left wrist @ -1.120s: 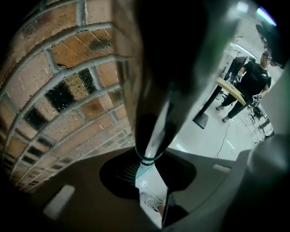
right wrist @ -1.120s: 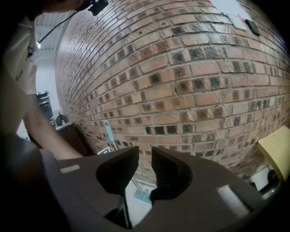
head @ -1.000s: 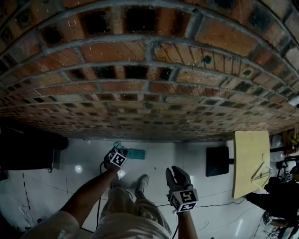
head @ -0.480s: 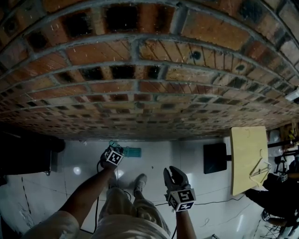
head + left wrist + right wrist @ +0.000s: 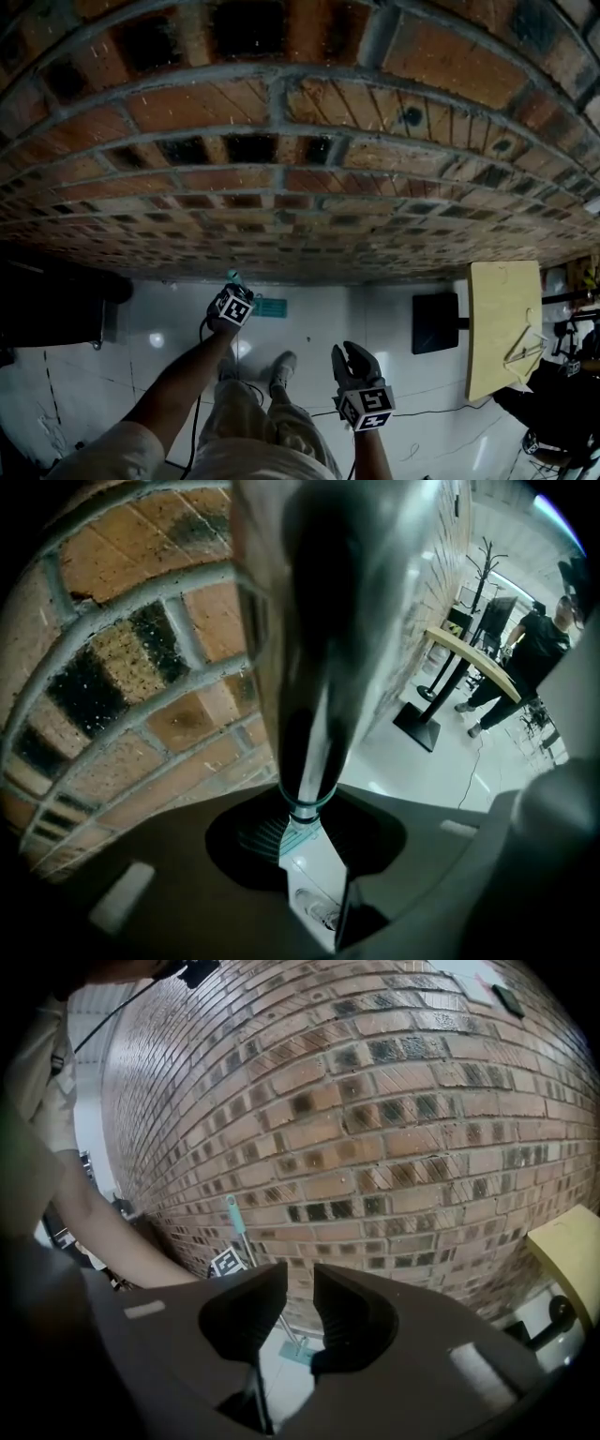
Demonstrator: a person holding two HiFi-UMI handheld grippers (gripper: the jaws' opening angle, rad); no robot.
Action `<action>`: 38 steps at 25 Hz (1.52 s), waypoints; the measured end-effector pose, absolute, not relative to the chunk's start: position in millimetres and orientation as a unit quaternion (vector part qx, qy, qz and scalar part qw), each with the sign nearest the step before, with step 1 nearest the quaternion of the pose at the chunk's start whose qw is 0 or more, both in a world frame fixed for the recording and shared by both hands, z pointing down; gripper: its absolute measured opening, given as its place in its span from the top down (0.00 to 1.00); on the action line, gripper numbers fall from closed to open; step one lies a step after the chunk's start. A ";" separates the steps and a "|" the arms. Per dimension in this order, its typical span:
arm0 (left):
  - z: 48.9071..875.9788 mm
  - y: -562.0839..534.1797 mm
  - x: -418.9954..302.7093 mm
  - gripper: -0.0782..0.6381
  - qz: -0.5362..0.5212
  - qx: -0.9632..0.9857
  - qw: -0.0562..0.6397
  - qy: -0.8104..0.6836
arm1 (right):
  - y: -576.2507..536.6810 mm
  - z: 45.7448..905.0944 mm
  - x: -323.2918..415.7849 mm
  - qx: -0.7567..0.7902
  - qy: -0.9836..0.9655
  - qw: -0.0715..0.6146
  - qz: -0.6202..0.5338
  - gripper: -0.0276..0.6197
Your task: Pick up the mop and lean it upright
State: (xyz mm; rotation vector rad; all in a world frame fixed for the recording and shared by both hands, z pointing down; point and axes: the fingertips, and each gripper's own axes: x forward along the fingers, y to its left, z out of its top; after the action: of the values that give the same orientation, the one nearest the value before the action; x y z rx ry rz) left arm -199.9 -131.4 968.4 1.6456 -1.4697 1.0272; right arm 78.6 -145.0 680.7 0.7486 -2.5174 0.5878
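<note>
The mop stands nearly upright against the brick wall (image 5: 300,187). Its shiny handle (image 5: 314,667) runs down to a teal head (image 5: 272,834) on the white floor. In the head view the teal head (image 5: 270,307) lies at the foot of the wall, and the handle's teal tip (image 5: 233,277) shows just past my left gripper (image 5: 232,292), which is shut on the handle. The right gripper view shows the mop (image 5: 246,1251) from the side, leaning at the bricks. My right gripper (image 5: 300,1288) hangs lower right (image 5: 353,354), its jaws a little apart with nothing between them.
A yellow-topped standing table (image 5: 504,328) on a black base (image 5: 436,323) stands to the right. A person in black (image 5: 562,403) is beyond it. A dark bulky object (image 5: 56,305) fills the left. A cable (image 5: 441,406) trails over the floor near my shoes (image 5: 286,361).
My left gripper has lifted slightly toward the wall with the mop handle in it. The right gripper has hardly moved.
</note>
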 end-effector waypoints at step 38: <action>881.3 -68.2 -211.0 0.53 0.182 0.576 0.456 -0.654 | -165.8 641.5 74.3 0.284 -0.921 0.192 0.186 0.83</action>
State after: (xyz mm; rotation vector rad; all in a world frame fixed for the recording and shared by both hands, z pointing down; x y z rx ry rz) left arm -211.0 -68.2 881.3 1.4194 -1.6130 0.4485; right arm 74.3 -165.8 641.5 0.7974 -2.5852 0.5208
